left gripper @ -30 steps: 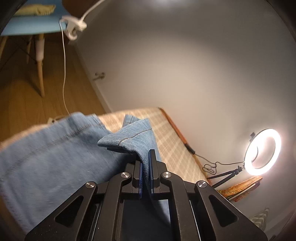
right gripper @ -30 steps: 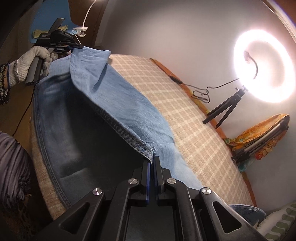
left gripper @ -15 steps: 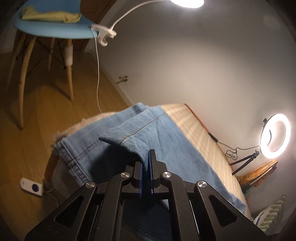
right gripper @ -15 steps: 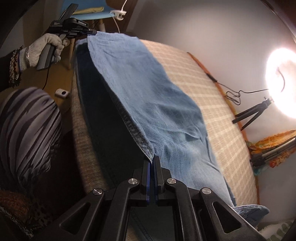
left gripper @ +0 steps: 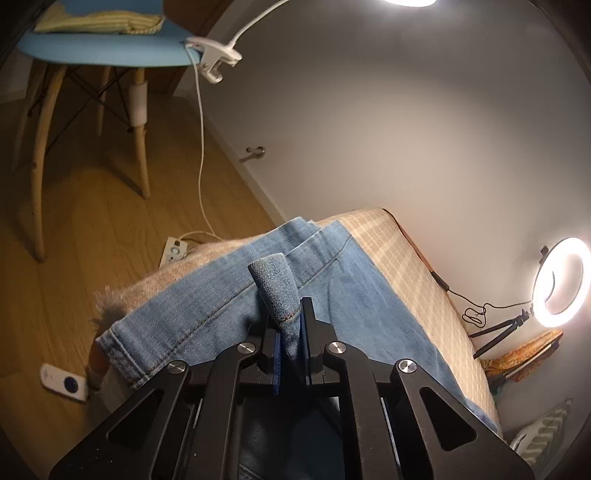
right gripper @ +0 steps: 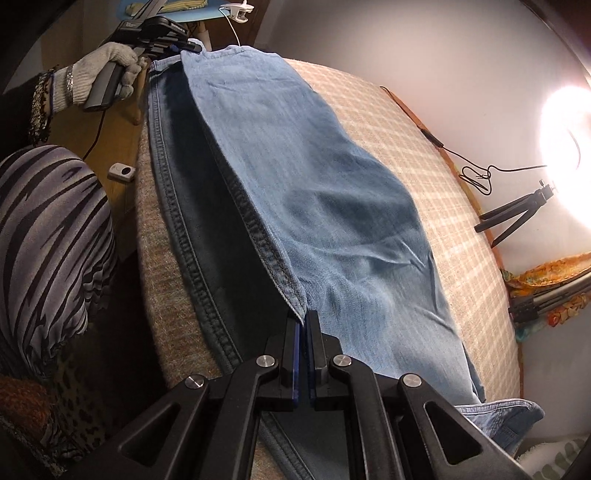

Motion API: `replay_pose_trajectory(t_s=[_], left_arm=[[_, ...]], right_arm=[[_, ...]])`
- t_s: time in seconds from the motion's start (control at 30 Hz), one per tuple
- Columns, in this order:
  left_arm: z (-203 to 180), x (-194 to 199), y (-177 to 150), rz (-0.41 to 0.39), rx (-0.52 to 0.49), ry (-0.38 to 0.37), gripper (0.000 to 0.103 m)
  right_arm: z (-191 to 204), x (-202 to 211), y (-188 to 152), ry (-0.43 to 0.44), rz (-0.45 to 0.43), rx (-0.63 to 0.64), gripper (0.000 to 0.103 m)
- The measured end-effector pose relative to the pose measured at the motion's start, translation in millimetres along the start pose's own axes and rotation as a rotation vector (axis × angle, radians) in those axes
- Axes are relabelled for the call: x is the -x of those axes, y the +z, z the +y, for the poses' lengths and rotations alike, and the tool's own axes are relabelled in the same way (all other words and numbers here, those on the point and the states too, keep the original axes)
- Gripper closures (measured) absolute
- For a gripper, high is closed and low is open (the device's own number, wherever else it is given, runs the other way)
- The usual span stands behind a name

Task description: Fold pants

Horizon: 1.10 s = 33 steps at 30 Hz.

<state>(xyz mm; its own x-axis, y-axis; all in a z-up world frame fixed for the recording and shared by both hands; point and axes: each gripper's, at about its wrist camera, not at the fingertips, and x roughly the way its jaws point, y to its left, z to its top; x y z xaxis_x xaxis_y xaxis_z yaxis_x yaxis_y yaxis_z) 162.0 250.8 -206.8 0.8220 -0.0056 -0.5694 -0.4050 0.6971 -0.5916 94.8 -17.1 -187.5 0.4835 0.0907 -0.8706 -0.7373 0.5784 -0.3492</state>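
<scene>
Light blue jeans (right gripper: pixel 314 192) lie lengthwise on a beige checked bed (right gripper: pixel 436 173), one leg laid over the other. My right gripper (right gripper: pixel 303 325) is shut on the seam edge of the upper leg near the bed's front side. My left gripper (left gripper: pixel 290 332) holds a hem corner of the jeans (left gripper: pixel 275 291) between its jaws, which stand slightly apart, at the far end of the bed. It also shows in the right wrist view (right gripper: pixel 162 35), held by a gloved hand (right gripper: pixel 99 74). The lower leg's darker seam (right gripper: pixel 177 221) runs along the bed edge.
A ring light on a tripod (left gripper: pixel 557 284) stands by the wall, with folded orange cloth (right gripper: pixel 546 284) beside it. A blue chair (left gripper: pixel 99 51) with a clamp lamp (left gripper: pixel 214 62) stands on the wood floor. A power strip (left gripper: pixel 173 251) and a white device (left gripper: pixel 62 382) lie on the floor.
Both grippers have carried the upper leg toward me across the bed, over the lower leg. The left gripper's jaws now stand a little wider around the hem corner.
</scene>
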Motion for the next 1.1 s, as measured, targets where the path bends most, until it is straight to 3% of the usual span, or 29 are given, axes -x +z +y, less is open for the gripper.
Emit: replay_pose_trajectory(t_s=[0.23,0.33,0.47,0.57,0.63,0.73,0.83,0.97,1.1], left_arm=[[15.5,38.3,-2.1,-0.108,-0.001,0.012,0.097],[30.2,38.4,-12.0,-0.091,-0.004,0.041,0.097],[45.4,31.0,-18.7,-0.054,0.069,0.036,0.097],[39.5,37.2,-22.7,-0.079,0.014,0.054,0.097],[38.8,33.6,-22.3,-0.062,-0.010,0.066,0.097],[47.2,27.0,-17.7,-0.028,0.032,0.041,0.096],[39.0,26.6,-14.8,-0.022,-0.039,0.088,0.093],[37.3,33.9,-13.5,-0.025,-0.082,0.132,0.091],[38.8,33.1,-8.0,-0.001,-0.095,0.130,0.091]], right_arm=[[-1.9,11.5,8.3,0.006,-0.047,-0.028,0.102],[4.2,5.6,10.0,0.018,-0.040,0.000,0.103],[6.2,-13.0,5.4,0.055,0.006,0.010,0.103],[7.8,-14.2,2.4,0.061,0.015,0.016,0.102],[5.3,-13.0,1.4,0.062,0.013,0.019,0.103],[0.3,-17.3,3.4,0.073,0.018,-0.002,0.103],[2.2,-19.4,4.0,0.079,0.018,-0.014,0.102],[4.1,-19.6,0.2,0.111,0.024,-0.058,0.102],[-3.6,-10.8,1.2,0.139,-0.022,-0.155,0.102]])
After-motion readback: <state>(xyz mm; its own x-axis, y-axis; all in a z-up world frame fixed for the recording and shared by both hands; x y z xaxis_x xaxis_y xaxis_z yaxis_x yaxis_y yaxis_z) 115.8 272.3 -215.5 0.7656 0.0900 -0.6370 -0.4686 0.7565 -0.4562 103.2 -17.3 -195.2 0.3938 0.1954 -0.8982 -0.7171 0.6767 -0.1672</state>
